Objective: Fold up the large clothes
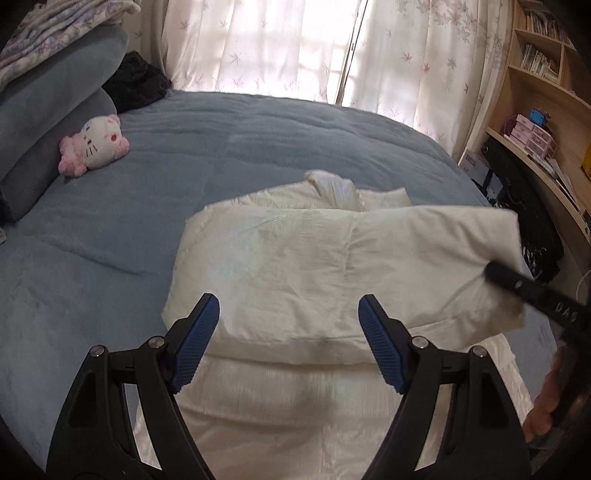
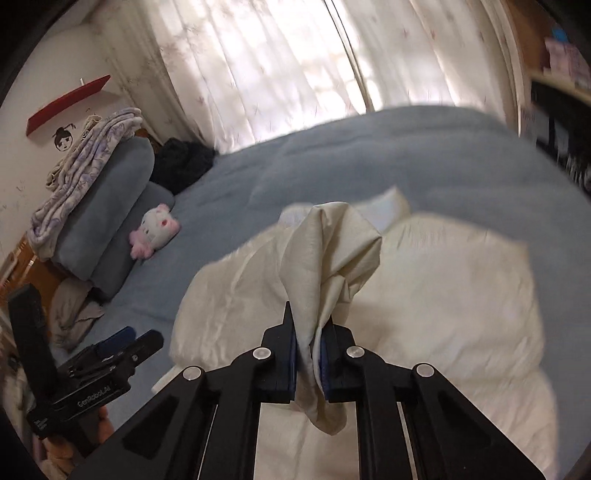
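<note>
The large cream-white padded garment [image 1: 280, 258] lies on the wide bed covered in a blue-grey fleece blanket [image 1: 229, 133], partly folded: its upper part makes a thick layered block with a straight folded edge across the front, and a smoother, shinier stretch of the same cloth runs on below that edge toward the cameras. The right gripper [image 2: 309, 345] has its fingers pressed together on a bunched fold of this cream cloth, which stands up in a peak above the fingers and hangs out below them, so a side flap seems to be mid-lift. The left gripper [image 1: 289, 341] hovers just above the garment with its fingers spread wide and nothing between them. By my reading the job is somewhere around its middle: at least one fold is laid, the lifted flap still has to be carried over and set down, and the lower stretch is left to fold up. Counted: one garment being folded, two grippers, one small white-and-pink plush cat toy [image 1: 96, 143] by the head of the bed, two stacked blue-grey pillows [image 1: 48, 110] with one floral lilac quilt [image 1: 55, 33] on top, and one dark heap of cloth [image 1: 136, 81] behind them.
</note>
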`<state>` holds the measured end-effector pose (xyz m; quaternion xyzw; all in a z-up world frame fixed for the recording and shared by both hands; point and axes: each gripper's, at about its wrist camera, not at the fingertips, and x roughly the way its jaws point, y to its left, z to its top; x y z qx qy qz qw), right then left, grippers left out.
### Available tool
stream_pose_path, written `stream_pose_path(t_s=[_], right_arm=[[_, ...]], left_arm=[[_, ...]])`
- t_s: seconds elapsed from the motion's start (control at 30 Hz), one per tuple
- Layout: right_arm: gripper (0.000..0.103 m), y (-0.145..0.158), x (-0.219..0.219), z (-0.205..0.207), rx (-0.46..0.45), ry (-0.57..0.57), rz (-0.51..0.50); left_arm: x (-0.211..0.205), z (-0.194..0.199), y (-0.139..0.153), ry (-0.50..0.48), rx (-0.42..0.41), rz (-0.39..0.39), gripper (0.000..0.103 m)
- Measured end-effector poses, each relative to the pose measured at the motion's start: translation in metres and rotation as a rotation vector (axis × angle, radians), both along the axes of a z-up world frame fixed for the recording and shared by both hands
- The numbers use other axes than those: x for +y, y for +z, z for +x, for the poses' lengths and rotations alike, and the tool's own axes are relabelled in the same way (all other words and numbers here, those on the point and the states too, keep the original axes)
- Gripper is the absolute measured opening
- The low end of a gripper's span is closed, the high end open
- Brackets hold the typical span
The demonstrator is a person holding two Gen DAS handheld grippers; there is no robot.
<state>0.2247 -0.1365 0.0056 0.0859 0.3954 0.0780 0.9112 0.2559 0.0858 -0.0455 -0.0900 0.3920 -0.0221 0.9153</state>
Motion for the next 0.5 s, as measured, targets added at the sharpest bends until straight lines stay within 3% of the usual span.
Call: stream_pose_path(t_s=[0.13, 0.23, 0.33, 0.43, 0.5], right_arm=[[0.01, -0.02, -0.012, 0.043, 0.028, -0.067, -0.043], [0.01, -0.064, -0.031, 0.075, 0.121, -0.13, -0.07], [0.01, -0.112, -0.051, 0.091, 0.216, -0.198, -0.102], [0.01, -0.129, -0.062, 0.095, 0.223, -0.226, -0.07], [0.01, -0.132, -0.056, 0.097, 0.195, -0.215, -0.122]], left_arm=[[-0.002, 0.031, -0.007, 0.043, -0.023, 0.022, 0.075], [-0.004, 0.057, -0.027, 0.069, 0.01, 0.057, 0.07], [-0.007, 0.083, -0.062, 0.078, 0.094, 0.089, 0.063], [-0.008, 0.102, -0.096, 0.087, 0.16, 0.112, 0.062], [-0.007, 0.108, -0.109, 0.087, 0.169, 0.117, 0.063]])
